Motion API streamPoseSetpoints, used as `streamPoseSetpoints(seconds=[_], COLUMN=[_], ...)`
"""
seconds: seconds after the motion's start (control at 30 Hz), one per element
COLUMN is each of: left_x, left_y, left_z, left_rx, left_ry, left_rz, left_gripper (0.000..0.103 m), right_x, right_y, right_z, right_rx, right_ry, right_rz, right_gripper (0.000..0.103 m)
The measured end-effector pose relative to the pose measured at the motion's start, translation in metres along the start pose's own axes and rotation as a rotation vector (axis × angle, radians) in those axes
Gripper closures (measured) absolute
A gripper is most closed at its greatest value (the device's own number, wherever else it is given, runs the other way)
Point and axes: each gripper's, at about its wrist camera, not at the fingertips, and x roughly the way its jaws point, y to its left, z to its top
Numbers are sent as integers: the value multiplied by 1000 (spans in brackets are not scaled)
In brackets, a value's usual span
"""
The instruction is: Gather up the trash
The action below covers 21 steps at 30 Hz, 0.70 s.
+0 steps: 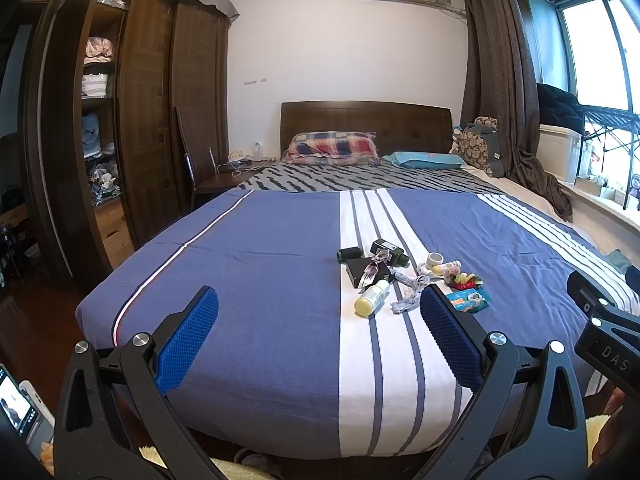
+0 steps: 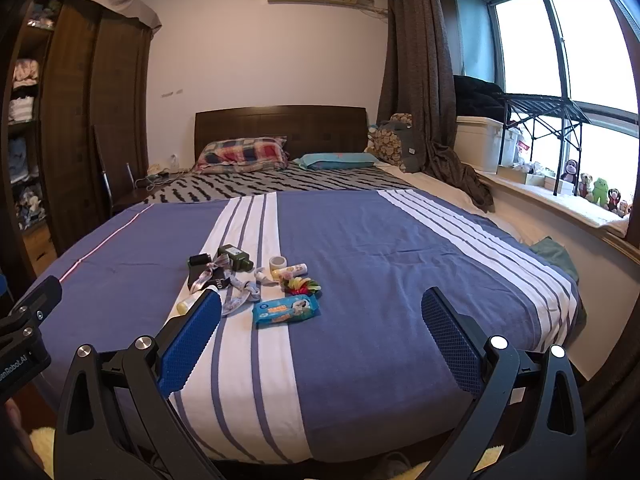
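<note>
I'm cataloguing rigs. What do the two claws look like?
Both match: left claw and right claw have black angular arms with silver bolts and blue textured pads. The right claw's body is marked "DAS"; the left's, partly cut off, "enRobot.AI".

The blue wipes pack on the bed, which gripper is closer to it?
Right, probably, though it's close. The blue wipes pack lies ahead between the right gripper's open fingers, nearer its left one. From the left gripper, it sits past the right finger.

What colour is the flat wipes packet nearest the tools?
Blue with orange print; the wipes packet shows best in the right wrist view.
</note>
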Motion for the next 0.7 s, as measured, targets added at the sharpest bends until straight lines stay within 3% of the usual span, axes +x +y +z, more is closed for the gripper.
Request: streamPoseSetpoints(seconds=[0.7], left_x=[1], left_y=[1], left_z=[-2], left_rx=[-4], left_ry=[3], left_rz=[-2], left_gripper=[7], right_x=[3], right_y=[3], right_z=[-3], right_rx=[3], right_ry=[5], right_rz=[0], right_gripper=[3])
